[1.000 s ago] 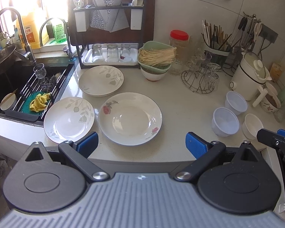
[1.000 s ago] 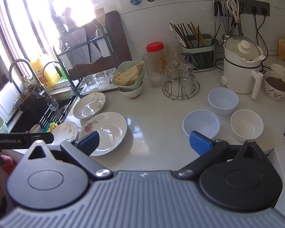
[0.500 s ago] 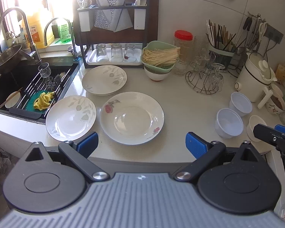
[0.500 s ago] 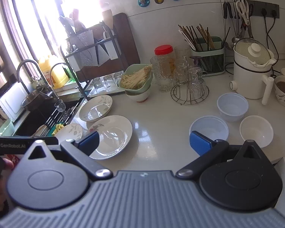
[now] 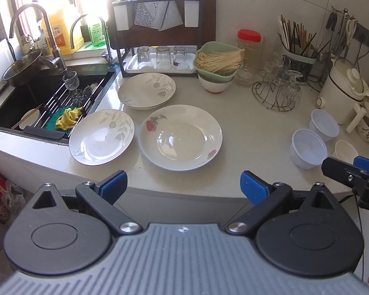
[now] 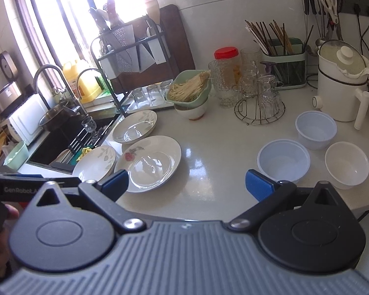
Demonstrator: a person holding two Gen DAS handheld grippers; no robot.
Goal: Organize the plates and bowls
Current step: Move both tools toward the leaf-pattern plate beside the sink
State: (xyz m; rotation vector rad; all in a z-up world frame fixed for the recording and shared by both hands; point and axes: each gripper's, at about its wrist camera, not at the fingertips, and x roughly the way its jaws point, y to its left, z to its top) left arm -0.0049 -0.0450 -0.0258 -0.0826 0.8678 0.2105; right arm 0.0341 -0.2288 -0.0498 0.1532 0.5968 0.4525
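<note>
While closing in on the counter [image 5: 258, 132] over the last second, holding both jaws apart and empty: left gripper [image 5: 183, 184], right gripper [image 6: 187, 182]. Nothing stacked yet. Rose plate [image 5: 180, 137] at 12 o'clock, leaf plates [image 5: 102, 136] at 10 and 11, three white bowls [image 6: 283, 162] at 2.

Bare worktop [image 5: 253, 132] lay between rose plate [image 5: 180, 137] and plastic bowls [image 5: 308, 151], open from the front edge. Glass rack [image 5: 276, 93] and noodle bowl [image 5: 219, 61] blocked the back.
</note>
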